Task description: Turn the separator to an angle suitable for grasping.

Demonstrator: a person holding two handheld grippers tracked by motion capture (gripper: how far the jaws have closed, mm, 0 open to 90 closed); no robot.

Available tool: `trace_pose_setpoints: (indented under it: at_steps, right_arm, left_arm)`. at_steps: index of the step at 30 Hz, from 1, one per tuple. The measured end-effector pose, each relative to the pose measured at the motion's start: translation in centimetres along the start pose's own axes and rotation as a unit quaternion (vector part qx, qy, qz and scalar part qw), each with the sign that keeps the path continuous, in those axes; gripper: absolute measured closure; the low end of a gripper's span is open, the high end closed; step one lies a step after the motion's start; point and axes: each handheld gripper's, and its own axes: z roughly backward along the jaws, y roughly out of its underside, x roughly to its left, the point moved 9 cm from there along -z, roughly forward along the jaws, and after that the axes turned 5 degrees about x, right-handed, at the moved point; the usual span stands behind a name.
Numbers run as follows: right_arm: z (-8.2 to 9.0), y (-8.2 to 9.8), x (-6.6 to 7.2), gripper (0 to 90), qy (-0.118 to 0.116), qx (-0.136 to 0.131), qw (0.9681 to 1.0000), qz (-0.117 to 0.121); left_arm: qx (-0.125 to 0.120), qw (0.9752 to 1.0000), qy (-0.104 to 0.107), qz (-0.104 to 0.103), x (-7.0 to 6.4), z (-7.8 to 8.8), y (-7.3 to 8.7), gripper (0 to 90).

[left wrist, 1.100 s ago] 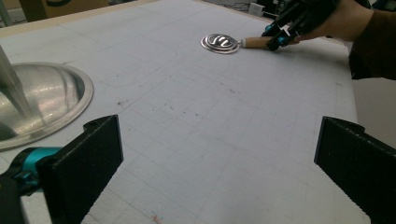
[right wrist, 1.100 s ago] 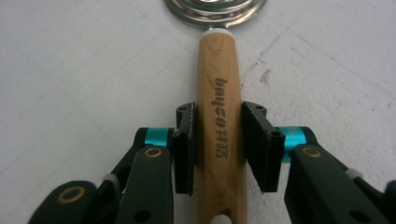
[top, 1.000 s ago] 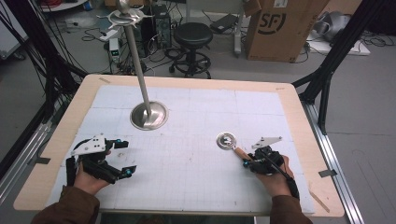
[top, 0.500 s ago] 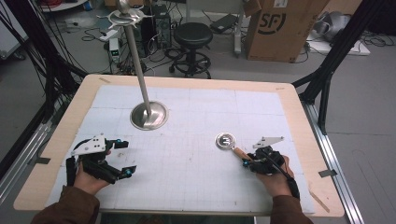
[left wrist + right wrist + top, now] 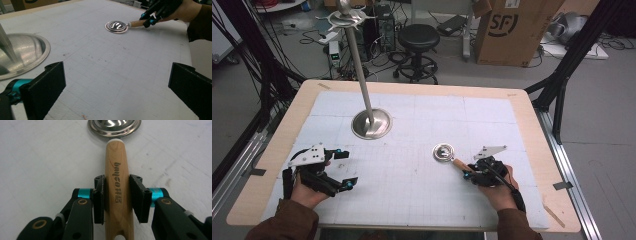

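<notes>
We count two claws, one left claw (image 5: pixel 343 169) and one right claw (image 5: pixel 466 171), one wooden-handled metal ladle (image 5: pixel 446 153), one steel stand (image 5: pixel 371 123), all on one bench (image 5: pixel 522 107)

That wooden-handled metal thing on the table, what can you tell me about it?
The utensil has a round, shiny steel head with stepped rings and a pale wooden handle bearing dark printed lettering and a slot near its end. It lies flat on the white gridded mat. The right gripper has its fingers clamped on the handle.
</notes>
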Motion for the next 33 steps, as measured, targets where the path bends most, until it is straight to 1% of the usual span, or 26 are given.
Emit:
trace_pose_setpoints:
  at_steps: [1, 3, 4, 5, 7, 9, 11, 12, 13, 15, 16, 17, 18, 22, 23, 27, 28, 29, 30, 31, 32, 33]
  right_arm:
    - [-0.4, -0.5, 0.6, 66.5, -0.005, -0.002, 0.9999, 0.013]
    - [-0.8, -0.9, 1.2, 66.4, -0.01, 0.002, 0.9997, 0.023]
    - [-0.8, -0.9, 1.2, 66.4, -0.01, 0.002, 0.9997, 0.023]
    - [-1.1, -1.2, 1.8, 66.5, -0.017, 0.005, 0.9994, 0.03]
    - [-1.5, -1.7, 2.4, 66.4, -0.026, 0.004, 0.9989, 0.038]
    - [-1.6, -1.8, 2.6, 66.4, -0.029, 0.002, 0.9987, 0.043]
    - [-1.9, -2.3, 3.5, 66.4, -0.037, 0.003, 0.998, 0.051]
    - [-2.3, -2.8, 4.1, 66.4, -0.042, 0.002, 0.9973, 0.059]
    - [-2.5, -3.1, 4.4, 66.4, -0.045, 0.001, 0.9967, 0.068]
    - [-3.0, -3.6, 5.0, 66.4, -0.054, 0.005, 0.9958, 0.075]
    - [-3.0, -3.6, 5.0, 66.4, -0.054, 0.005, 0.9958, 0.075]
    - [-3.5, -4.1, 5.5, 66.4, -0.06, 0.007, 0.9946, 0.085]
    - [-3.5, -4.1, 5.5, 66.4, -0.06, 0.007, 0.9946, 0.085]
    - [-4.3, -5.3, 6.5, 66.3, -0.072, 0.005, 0.9918, 0.105]
    - [-4.5, -5.6, 6.7, 66.3, -0.076, 0.003, 0.9907, 0.113]
    - [-5.3, -6.4, 7.9, 66.3, -0.084, 0.004, 0.9885, 0.126]
    - [-5.5, -6.7, 8.5, 66.3, -0.088, 0.005, 0.9872, 0.133]
    - [-5.5, -6.7, 8.5, 66.3, -0.088, 0.005, 0.9872, 0.133]
    - [-5.7, -7.0, 9.4, 66.3, -0.095, 0.006, 0.9853, 0.142]
    - [-5.8, -7.1, 9.7, 66.3, -0.099, 0.005, 0.9842, 0.147]
    - [-5.8, -7.1, 9.7, 66.3, -0.099, 0.005, 0.9842, 0.147]
    - [-5.9, -7.1, 10.2, 66.3, -0.105, 0.004, 0.9827, 0.153]
  left_arm:
    - [0.0, 1.0, 0.0, 0.002, -0.1, 0.0, 0.0, 1.6]
    - [0.0, 1.0, 0.0, 0.001, 0.0, 0.0, 0.0, 1.6]
    - [0.0, 1.0, 0.0, 0.001, 0.0, 0.0, 0.0, 1.6]
    - [0.0, 1.0, 0.0, 0.001, 0.0, -0.1, 0.0, 1.7]
    - [0.001, 1.0, 0.0, 0.0, 0.0, -0.1, 0.0, 1.6]
    - [0.002, 1.0, 0.001, -0.001, 0.0, -0.1, 0.1, 1.6]
    - [0.002, 1.0, 0.001, 0.001, 0.0, -0.2, 0.1, 1.6]
    - [0.002, 1.0, 0.0, 0.0, 0.0, -0.2, 0.1, 1.7]
    - [0.003, 1.0, 0.0, 0.001, 0.0, -0.2, 0.1, 1.6]
    - [0.005, 1.0, 0.001, 0.0, 0.0, -0.2, 0.2, 1.6]
    - [0.007, 1.0, 0.0, 0.0, 0.0, -0.2, 0.2, 1.6]
    - [0.008, 1.0, 0.0, -0.001, 0.0, -0.3, 0.2, 1.6]
    - [0.008, 1.0, 0.0, -0.002, 0.0, -0.3, 0.2, 1.6]
    - [0.01, 0.9999, -0.001, -0.003, 0.1, -0.2, 0.3, 1.6]
    - [0.009, 1.0, -0.002, -0.002, 0.1, -0.2, 0.3, 1.7]
    - [0.008, 1.0, -0.003, -0.003, 0.1, -0.1, 0.2, 1.6]
    - [0.008, 1.0, -0.002, -0.003, 0.1, -0.1, 0.2, 1.6]
    - [0.008, 1.0, -0.003, -0.003, 0.1, -0.2, 0.2, 1.6]
    - [0.009, 1.0, -0.001, -0.003, 0.0, -0.2, 0.2, 1.6]
    - [0.009, 1.0, -0.001, -0.003, 0.0, -0.2, 0.3, 1.6]
    - [0.009, 1.0, -0.001, -0.004, 0.0, -0.2, 0.2, 1.6]
    - [0.009, 1.0, 0.0, -0.004, 0.0, -0.2, 0.2, 1.7]
